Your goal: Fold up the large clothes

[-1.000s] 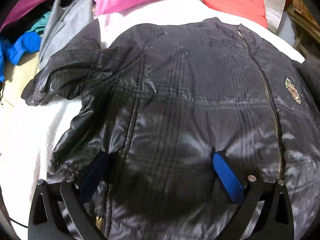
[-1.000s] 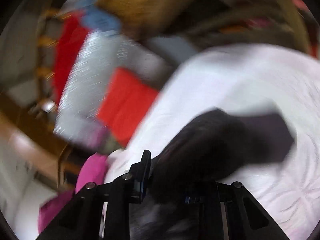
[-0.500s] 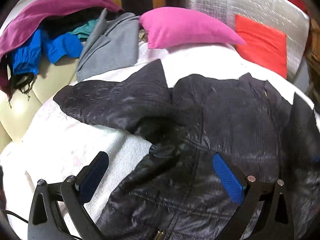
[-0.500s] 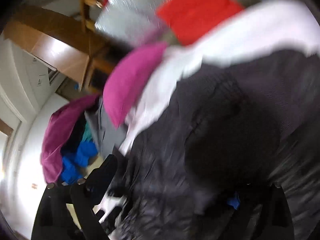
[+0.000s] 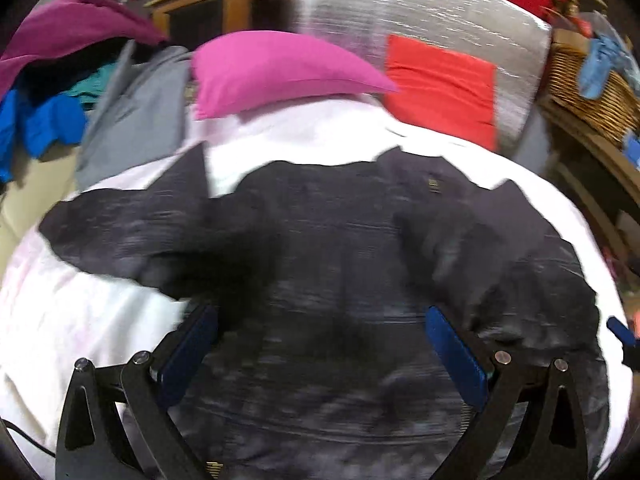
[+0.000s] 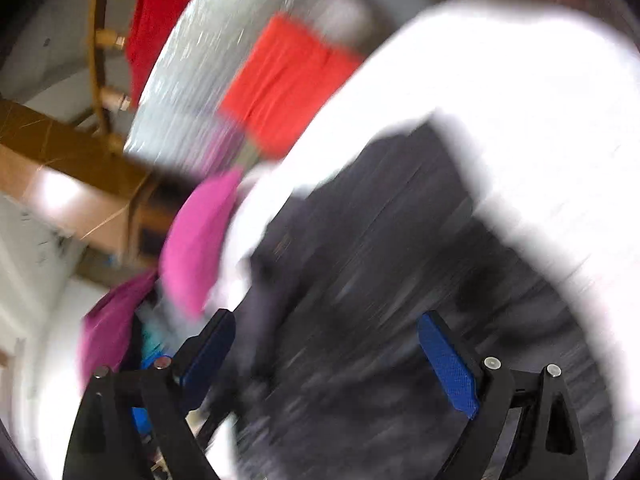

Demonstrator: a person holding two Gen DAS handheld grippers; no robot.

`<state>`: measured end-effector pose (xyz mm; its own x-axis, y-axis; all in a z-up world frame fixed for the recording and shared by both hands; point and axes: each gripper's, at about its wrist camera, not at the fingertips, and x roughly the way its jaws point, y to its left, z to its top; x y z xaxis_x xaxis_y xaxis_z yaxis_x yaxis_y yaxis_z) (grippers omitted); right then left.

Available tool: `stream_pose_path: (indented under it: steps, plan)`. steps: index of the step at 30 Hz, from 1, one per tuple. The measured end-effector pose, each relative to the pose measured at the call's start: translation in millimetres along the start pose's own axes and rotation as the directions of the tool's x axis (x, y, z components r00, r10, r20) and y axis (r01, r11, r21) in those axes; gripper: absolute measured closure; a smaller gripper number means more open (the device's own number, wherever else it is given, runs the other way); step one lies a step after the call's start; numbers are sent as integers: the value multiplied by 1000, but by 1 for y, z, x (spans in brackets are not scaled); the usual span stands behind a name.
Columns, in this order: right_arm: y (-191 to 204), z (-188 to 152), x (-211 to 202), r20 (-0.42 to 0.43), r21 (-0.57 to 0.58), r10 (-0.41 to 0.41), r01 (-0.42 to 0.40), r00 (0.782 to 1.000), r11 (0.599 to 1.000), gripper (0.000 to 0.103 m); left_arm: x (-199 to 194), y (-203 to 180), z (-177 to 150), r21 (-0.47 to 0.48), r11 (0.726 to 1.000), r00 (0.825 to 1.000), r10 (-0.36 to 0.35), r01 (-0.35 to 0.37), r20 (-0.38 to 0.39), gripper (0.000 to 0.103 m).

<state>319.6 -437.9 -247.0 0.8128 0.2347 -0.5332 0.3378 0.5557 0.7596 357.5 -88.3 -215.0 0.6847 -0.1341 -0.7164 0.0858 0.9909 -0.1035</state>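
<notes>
A large shiny black jacket [image 5: 340,264] lies spread on a white bed cover [image 5: 80,320]. One sleeve [image 5: 132,232] stretches out to the left; the other sleeve [image 5: 480,256] lies folded over the body on the right. My left gripper [image 5: 320,340] is open and empty above the jacket's lower part. My right gripper [image 6: 324,344] is open and empty above the jacket [image 6: 380,280]; that view is badly blurred. The tip of the right gripper shows at the right edge of the left wrist view [image 5: 620,332].
A pink pillow [image 5: 280,68] and a red cushion [image 5: 440,84] lie at the head of the bed. A heap of grey, blue and purple clothes [image 5: 80,92] lies at the far left. A wicker basket [image 5: 592,92] stands on the right.
My right gripper, shut on the right sleeve a second ago, has laid it over the jacket's body and opened. My left gripper has pulled back and tilted up, still open.
</notes>
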Motion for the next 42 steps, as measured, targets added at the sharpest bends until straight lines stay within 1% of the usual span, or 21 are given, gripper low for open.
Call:
stream_pose_path:
  steps: [1,3,5,7,12,16,17,18,19,20,21,23,26,31,32,34,37,39,40,41,42]
  plan:
    - [-7,7,-2,42,-5,-53,53,998,999,12,1,-7,2,12,1000,1000,-19,19,12,0]
    - [-22,18,2,51,9,-103,103,993,995,17,3,-23,6,42,999,999,-36,34,40,0]
    - [-36,24,12,35,44,-106,105,994,994,23,8,-42,9,78,996,998,-49,45,47,0]
    - [-48,32,18,15,56,-114,113,993,992,24,16,-57,12,106,993,997,-57,52,45,0]
    - [-39,33,48,-30,-33,-148,147,989,989,27,42,-89,20,181,983,999,-28,21,34,0]
    - [-47,35,60,-57,-83,-195,190,979,978,41,55,-102,18,222,975,999,-8,0,36,0]
    - [-48,34,64,-68,-93,-209,203,975,975,49,57,-104,18,230,973,999,4,-13,38,0]
    - [-52,34,65,-72,-102,-225,217,972,971,52,58,-104,18,234,972,999,18,-27,41,3]
    - [-50,33,66,-59,-116,-244,236,968,965,60,59,-102,18,237,971,999,21,-31,43,7]
    - [-47,35,67,-45,-126,-247,240,968,963,70,59,-100,19,239,971,999,8,-17,40,20]
    - [-41,36,65,-30,-139,-244,237,969,961,74,59,-99,20,242,970,1000,-3,-4,29,34]
    - [-30,36,55,9,-166,-235,233,972,958,78,58,-92,22,236,972,1000,-4,3,5,45]
    - [-14,32,47,62,-222,-240,248,969,943,79,55,-76,24,194,981,1000,6,-5,-6,45]
    - [-24,32,52,36,-189,-271,273,962,943,79,44,-44,24,152,988,1000,13,-9,-28,42]
    - [-26,32,51,36,-184,-275,276,961,943,79,42,-36,24,143,990,999,11,-5,-42,37]
    - [-29,33,49,32,-166,-271,273,962,948,79,42,-20,25,108,994,997,-8,16,-72,29]
    - [-35,34,47,7,-137,-249,247,969,959,78,41,12,29,3,997,991,-73,74,-116,28]
    - [-37,34,48,-10,-119,-243,241,970,963,77,42,26,32,-53,995,988,-93,87,-124,27]
    - [-39,34,50,-23,-106,-237,233,971,967,71,43,34,33,-86,993,988,-95,85,-124,26]
    - [-41,34,51,-42,-91,-220,216,975,972,55,47,42,34,-124,989,987,-93,77,-129,25]
    - [-43,34,53,-55,-78,-206,202,977,976,44,50,47,34,-153,985,986,-96,75,-135,24]
